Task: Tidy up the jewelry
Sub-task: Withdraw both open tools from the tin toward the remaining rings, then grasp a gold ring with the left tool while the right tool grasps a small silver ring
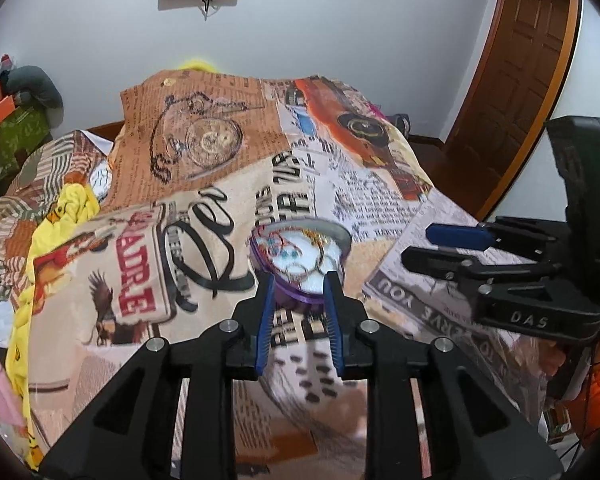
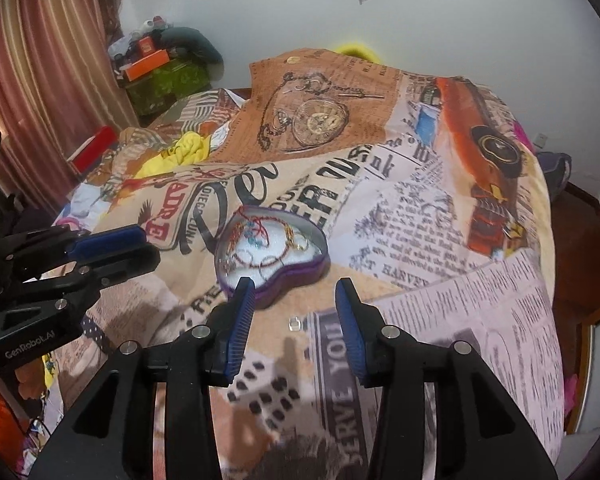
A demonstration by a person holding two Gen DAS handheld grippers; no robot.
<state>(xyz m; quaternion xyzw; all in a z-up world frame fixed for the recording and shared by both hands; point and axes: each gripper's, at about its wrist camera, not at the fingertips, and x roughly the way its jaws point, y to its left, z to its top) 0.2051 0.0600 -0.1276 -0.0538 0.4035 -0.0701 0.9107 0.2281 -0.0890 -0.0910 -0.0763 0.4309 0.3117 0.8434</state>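
Two grippers hang over a bedspread (image 2: 440,240) printed like old newspapers, and both have their jaws parted with nothing between the pads. The left gripper (image 1: 298,280) lines up in its own view with the near rim of a purple heart-shaped tin (image 2: 272,256), but the right-wrist view shows that gripper (image 2: 116,246) well off to the tin's left, clear of it. The right gripper (image 2: 296,292) sits just short of the tin, its left pad overlapping the near edge in the picture.

The tin stands open on a white lining, holding a red cord bracelet (image 2: 256,232), some thin rings and a gold piece. The placing step looks finished; next likely calls for finding a lid or further pieces. A small clear bit (image 2: 295,323) lies on the cloth between the right pads.
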